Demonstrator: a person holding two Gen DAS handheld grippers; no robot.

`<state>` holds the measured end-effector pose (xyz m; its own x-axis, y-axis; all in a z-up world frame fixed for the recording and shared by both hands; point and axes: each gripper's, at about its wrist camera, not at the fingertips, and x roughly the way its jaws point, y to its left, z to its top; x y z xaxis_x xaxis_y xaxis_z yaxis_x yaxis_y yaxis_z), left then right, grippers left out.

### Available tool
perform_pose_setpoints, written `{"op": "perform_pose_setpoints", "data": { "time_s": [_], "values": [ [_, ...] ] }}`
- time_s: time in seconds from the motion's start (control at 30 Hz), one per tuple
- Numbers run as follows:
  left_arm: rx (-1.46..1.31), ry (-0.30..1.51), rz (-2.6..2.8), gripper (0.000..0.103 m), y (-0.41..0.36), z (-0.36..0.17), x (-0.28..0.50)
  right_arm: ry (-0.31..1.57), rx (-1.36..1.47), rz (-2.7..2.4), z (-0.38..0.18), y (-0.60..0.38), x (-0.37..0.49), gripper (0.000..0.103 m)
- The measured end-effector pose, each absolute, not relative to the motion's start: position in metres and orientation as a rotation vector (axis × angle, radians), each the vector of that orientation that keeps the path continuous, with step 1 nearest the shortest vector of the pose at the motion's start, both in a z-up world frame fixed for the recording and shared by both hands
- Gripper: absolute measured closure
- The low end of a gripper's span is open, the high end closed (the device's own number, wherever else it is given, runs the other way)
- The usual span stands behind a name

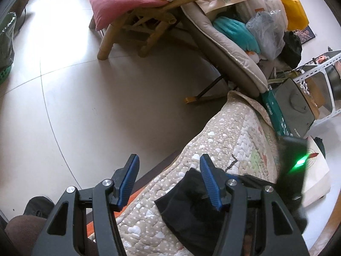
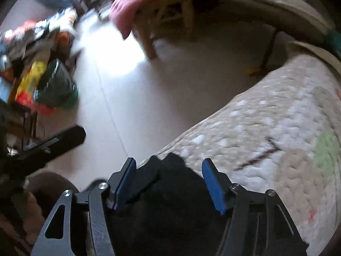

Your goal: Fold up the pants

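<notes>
Though partly hidden behind both grippers, lie bunched as soft, limp black pants [image 1: 187, 204] on the quilted cover [image 1: 234, 132], near its floor-side edge. Left gripper [image 1: 168, 181] held with jaws apart and empty, one blue finger just over the dark cloth; right gripper [image 2: 168, 183] likewise spread wide, straddling the black heap without pinching it. Light, floppy and prone to sagging, so probably best pinched at a hem or waistband edge, not mid-bundle.

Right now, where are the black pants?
The black pants lie on the quilted bedspread near its floor-side edge, low in both wrist views, just under the open right gripper.
</notes>
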<state>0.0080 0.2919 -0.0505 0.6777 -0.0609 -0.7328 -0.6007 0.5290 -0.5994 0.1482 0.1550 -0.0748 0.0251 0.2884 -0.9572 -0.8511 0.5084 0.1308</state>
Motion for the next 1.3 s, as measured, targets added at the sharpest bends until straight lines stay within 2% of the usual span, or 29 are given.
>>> {"op": "perform_pose_setpoints", "data": {
  "time_s": [0.1, 0.13, 0.17, 0.27, 0.37, 0.47, 0.57, 0.7, 0.87, 1.0, 1.2, 1.23, 1.27, 1.3],
  "values": [
    [-0.969, 0.787, 0.359, 0.045, 0.291, -0.052, 0.01, 1.225, -0.737, 0.964, -0.096, 0.176, 0.133, 0.034],
    [-0.969, 0.789, 0.356, 0.045, 0.291, -0.052, 0.01, 1.221, -0.786, 0.957, -0.101, 0.179, 0.128, 0.044],
    [-0.972, 0.788, 0.349, 0.045, 0.292, -0.053, 0.01, 1.218, -0.832, 0.944, -0.105, 0.181, 0.125, 0.066],
    [-0.986, 0.791, 0.336, 0.045, 0.291, -0.054, 0.012, 1.181, -0.882, 0.942, -0.099, 0.18, 0.122, 0.083],
    [-0.998, 0.789, 0.307, 0.044, 0.291, -0.055, 0.013, 1.166, -0.783, 0.96, -0.078, 0.168, 0.129, 0.084],
    [-0.986, 0.802, 0.241, 0.039, 0.286, -0.055, 0.019, 1.149, -0.692, 0.963, -0.06, 0.155, 0.135, 0.084],
    [-0.969, 0.833, 0.179, 0.039, 0.277, -0.057, 0.027, 1.156, -0.65, 0.955, -0.057, 0.154, 0.141, 0.084],
    [-1.023, 0.877, 0.133, 0.03, 0.273, -0.069, 0.033, 1.152, -0.658, 0.938, -0.063, 0.16, 0.143, 0.084],
    [-1.034, 0.885, 0.158, 0.03, 0.274, -0.072, 0.032, 1.185, -0.57, 0.921, -0.065, 0.15, 0.156, 0.084],
    [-0.946, 0.989, 0.195, 0.03, 0.261, -0.081, 0.047, 1.227, -0.456, 0.902, -0.067, 0.139, 0.175, 0.084],
    [-1.007, 1.111, 0.136, 0.03, 0.241, -0.12, 0.066, 1.292, -0.324, 0.901, -0.08, 0.127, 0.196, 0.084],
    [-1.016, 1.104, 0.13, 0.033, 0.242, -0.122, 0.066, 1.296, -0.313, 0.907, -0.082, 0.126, 0.198, 0.084],
    [-1.021, 1.095, 0.113, 0.041, 0.242, -0.121, 0.067, 1.297, -0.307, 0.912, -0.083, 0.124, 0.199, 0.084],
    [-1.028, 1.075, 0.069, 0.058, 0.242, -0.119, 0.068, 1.298, -0.294, 0.914, -0.084, 0.123, 0.199, 0.084]
  ]
}}
